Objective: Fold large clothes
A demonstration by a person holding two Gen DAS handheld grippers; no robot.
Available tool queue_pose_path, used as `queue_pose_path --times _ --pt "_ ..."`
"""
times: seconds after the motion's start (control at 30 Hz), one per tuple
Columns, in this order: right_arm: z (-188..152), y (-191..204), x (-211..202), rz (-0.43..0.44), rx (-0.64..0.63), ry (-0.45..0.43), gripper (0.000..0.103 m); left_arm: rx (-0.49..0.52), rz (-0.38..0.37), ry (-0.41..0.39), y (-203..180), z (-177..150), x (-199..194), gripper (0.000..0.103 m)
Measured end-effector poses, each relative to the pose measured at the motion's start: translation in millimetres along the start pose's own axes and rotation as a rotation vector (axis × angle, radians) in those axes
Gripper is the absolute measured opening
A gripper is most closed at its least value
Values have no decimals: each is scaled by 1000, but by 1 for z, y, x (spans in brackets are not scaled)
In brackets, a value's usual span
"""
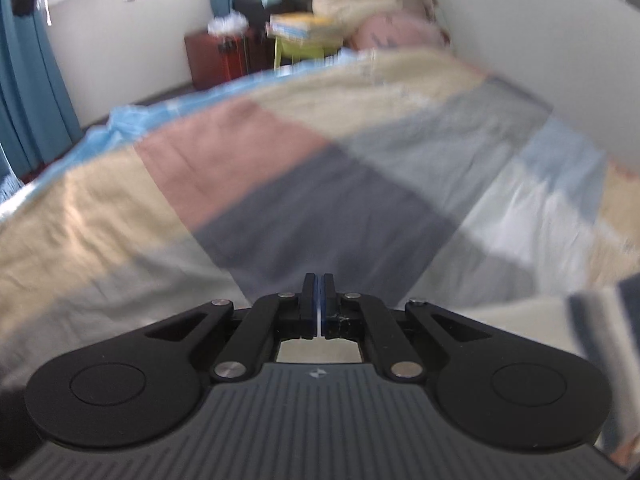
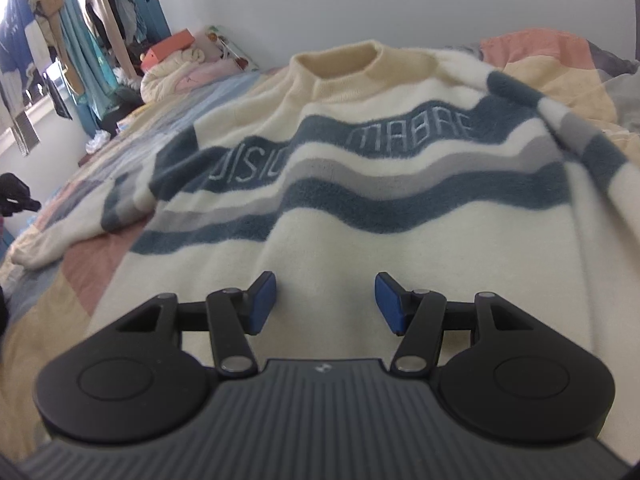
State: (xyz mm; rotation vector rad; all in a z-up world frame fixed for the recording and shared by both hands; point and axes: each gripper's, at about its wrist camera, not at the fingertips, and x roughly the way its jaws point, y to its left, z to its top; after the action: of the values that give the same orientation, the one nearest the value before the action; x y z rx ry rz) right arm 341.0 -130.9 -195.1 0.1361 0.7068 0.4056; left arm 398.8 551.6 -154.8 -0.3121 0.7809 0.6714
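My left gripper [image 1: 319, 300] is pinched tight on nothing over the patchwork quilt [image 1: 280, 184]; my right gripper [image 2: 325, 305], fingers spread wide, sits nearer, the sweater [image 2: 360, 184] lying flat straight ahead, collar far end

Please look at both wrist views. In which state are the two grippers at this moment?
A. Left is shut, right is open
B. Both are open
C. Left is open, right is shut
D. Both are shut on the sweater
A: the left gripper has its pads pressed together over the patchwork bedspread with nothing visible between them, while the right gripper holds its blue pads wide apart above the cream sweater.
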Motion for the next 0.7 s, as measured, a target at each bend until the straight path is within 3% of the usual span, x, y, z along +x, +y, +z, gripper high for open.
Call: queue_pose_path --times 0.1,0.27,0.4,0.47,0.7 --pt "2 2 8 -7 -16 0 59 -3 4 49 -2 -19 30 1" --pt "2 3 12 -9 -24 1 59 25 25 26 -8 -19 29 2" --pt "4 3 11 -2 -11 -3 59 22 -3 18 -12 -13 -3 5" --pt "5 1 8 4 0 -9 57 4 -29 5 -16 -15 -26 12" --pt "1 -3 -19 -5 -11 -62 58 40 -149 -43 -52 -52 -121 18"
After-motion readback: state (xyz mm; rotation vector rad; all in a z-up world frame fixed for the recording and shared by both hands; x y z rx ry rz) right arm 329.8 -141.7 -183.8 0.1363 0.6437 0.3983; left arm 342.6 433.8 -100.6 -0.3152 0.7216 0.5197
